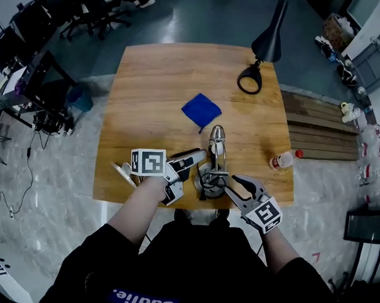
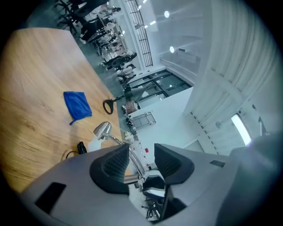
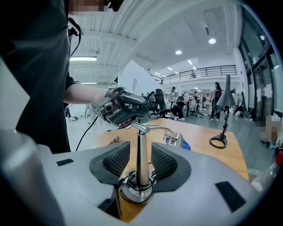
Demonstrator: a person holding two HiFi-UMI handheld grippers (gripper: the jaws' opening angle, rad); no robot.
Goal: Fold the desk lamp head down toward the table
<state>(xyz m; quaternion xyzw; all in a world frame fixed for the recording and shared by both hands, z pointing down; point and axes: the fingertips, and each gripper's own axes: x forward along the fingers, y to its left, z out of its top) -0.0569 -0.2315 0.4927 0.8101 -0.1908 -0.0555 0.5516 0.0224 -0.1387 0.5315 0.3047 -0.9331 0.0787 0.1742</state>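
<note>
A silver desk lamp [image 1: 215, 156] stands near the table's front edge on a round base [image 1: 210, 187] with a black cord coiled around it. Its upright post [image 3: 141, 152] rises between the jaws of my right gripper [image 3: 136, 161], with a gap on each side, so that gripper is open. From the post's top a thin arm [image 3: 152, 127] runs level to the lamp head [image 3: 176, 139], which hangs low over the wood. My left gripper [image 1: 191, 163] is raised at the post's top. Its jaws [image 2: 141, 165] are open, with the lamp arm passing between the pads untouched.
A blue cloth [image 1: 202, 110] lies mid-table. A black desk lamp [image 1: 265, 47] stands at the far right corner. A bottle with a red cap [image 1: 284, 160] lies by the right edge. A small metal object [image 1: 123, 173] sits at the front left. A slatted bench [image 1: 320, 125] is beside the table [image 1: 155, 77].
</note>
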